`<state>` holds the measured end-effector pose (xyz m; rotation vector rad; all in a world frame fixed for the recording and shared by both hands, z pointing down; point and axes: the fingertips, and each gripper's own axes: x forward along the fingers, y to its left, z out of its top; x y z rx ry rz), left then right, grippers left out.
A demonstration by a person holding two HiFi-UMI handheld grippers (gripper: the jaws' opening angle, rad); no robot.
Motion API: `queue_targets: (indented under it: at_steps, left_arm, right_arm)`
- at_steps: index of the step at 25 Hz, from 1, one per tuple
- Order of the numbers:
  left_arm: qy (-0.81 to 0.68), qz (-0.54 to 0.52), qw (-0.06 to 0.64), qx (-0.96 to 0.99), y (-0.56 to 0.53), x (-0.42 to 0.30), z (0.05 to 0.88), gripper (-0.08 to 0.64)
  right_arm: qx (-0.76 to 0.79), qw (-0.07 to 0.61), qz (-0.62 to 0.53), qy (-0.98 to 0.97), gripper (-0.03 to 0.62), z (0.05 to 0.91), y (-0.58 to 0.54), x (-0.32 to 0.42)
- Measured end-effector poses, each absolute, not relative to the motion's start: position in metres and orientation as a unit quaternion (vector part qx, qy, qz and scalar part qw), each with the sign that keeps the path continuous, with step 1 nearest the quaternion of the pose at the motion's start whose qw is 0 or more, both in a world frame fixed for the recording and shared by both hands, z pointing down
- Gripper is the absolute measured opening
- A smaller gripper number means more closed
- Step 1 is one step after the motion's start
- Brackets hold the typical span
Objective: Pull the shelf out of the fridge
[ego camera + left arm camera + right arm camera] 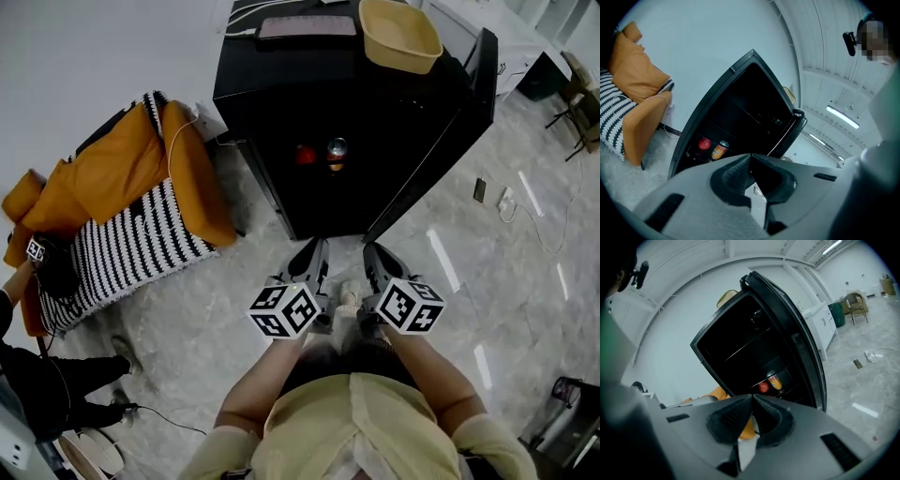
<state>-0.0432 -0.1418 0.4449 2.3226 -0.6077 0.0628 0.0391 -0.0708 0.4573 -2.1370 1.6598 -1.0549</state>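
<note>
A black fridge [281, 84] stands on the floor ahead with its door [441, 131] swung open to the right. Its inside is dark; a thin shelf edge [747, 345] shows in the right gripper view and faintly as a shelf line [750, 112] in the left gripper view. Low inside sit a red round item [306, 155] and a can [337, 150]. My left gripper [314, 246] and right gripper [372, 251] hover side by side in front of the fridge opening, short of it. Both are shut with nothing between their jaws.
A yellow basin [399, 34] and a flat dark device [307, 26] lie on top of the fridge. A chair with orange cushions and a striped cover [131, 202] stands to the left. A person [37, 375] sits at far left. Small items [480, 190] and cables lie on the floor at right.
</note>
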Motion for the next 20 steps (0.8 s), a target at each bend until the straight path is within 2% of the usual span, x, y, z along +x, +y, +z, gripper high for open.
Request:
queue_targets:
  at_steps: [20]
  left_arm:
    - [-0.303,-0.014,0.382,0.873,-0.221,0.004,0.501,0.026]
  right_arm:
    - [-0.725,0.150,-0.387,0.549,0.031,0.516,-0.146,0.103]
